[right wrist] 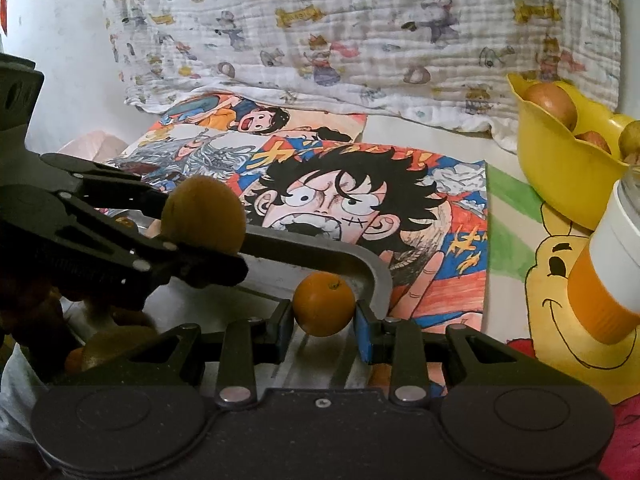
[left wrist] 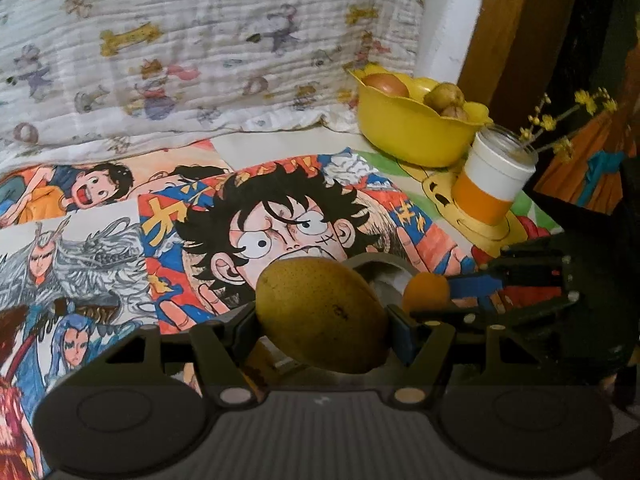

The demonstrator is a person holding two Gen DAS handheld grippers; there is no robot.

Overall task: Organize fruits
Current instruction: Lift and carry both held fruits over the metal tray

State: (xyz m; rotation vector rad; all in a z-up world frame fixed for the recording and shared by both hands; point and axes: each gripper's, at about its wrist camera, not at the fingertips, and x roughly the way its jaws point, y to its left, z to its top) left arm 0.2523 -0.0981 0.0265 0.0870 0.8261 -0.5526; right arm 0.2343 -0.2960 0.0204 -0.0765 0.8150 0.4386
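My left gripper (left wrist: 322, 326) is shut on a large yellow-green mango (left wrist: 322, 316), held above a grey metal tray (left wrist: 384, 266). The mango also shows in the right wrist view (right wrist: 204, 216), with the left gripper (right wrist: 120, 248) around it. My right gripper (right wrist: 324, 324) is shut on a small orange (right wrist: 324, 304) above the tray's rim (right wrist: 360, 260). In the left wrist view the orange (left wrist: 426, 292) sits in the right gripper (left wrist: 480, 292). A yellow bowl (left wrist: 412, 128) at the back right holds several brownish fruits (left wrist: 444, 96); it also shows in the right wrist view (right wrist: 560, 168).
A white and orange jar (left wrist: 492, 180) with yellow flower sprigs stands in front of the bowl, also in the right wrist view (right wrist: 608, 276). Cartoon drawings (left wrist: 280, 216) cover the table. A printed white cloth (left wrist: 180, 48) hangs behind. More fruit (right wrist: 104, 348) lies in the tray at lower left.
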